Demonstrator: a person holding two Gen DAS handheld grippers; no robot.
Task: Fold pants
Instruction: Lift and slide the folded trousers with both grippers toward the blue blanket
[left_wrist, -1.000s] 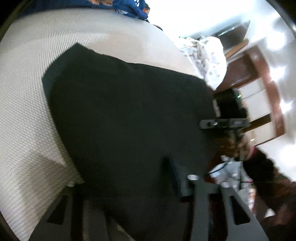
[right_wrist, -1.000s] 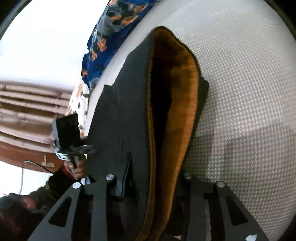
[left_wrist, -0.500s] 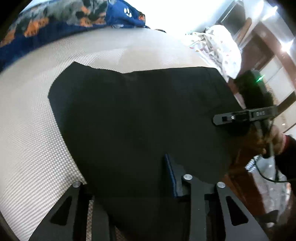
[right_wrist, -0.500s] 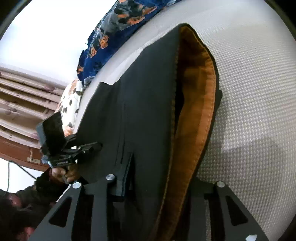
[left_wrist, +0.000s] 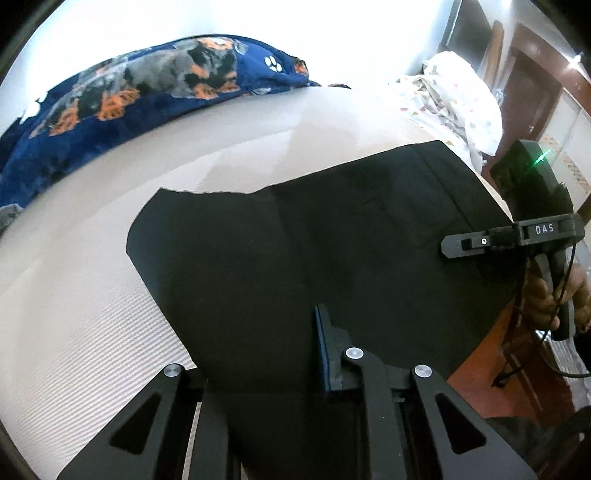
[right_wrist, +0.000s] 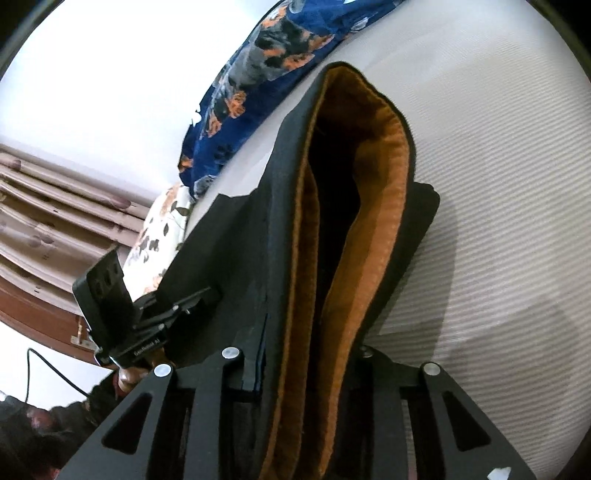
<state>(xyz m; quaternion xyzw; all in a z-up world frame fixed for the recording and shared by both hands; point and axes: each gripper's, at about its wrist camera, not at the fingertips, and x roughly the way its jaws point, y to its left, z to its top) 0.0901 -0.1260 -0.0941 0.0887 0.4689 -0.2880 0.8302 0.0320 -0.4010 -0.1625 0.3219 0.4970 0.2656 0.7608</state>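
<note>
Between the closing jaws of the left gripper (left_wrist: 280, 354) sits the near edge of the black pants (left_wrist: 314, 258), pinched in the fingers. At the waistband end, the right gripper (right_wrist: 306, 369) is likewise closing on the cloth, where the orange lining (right_wrist: 369, 229) gapes open. Beyond both, the pants lie across a pale ribbed mattress (left_wrist: 92, 314), with a blue dog-print blanket (left_wrist: 147, 85) at its far edge.

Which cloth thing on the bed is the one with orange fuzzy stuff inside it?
The black pants: their open end shows an orange lining. The blue dog-print blanket and the white spotted cloth lie further back and have no lining showing.
</note>
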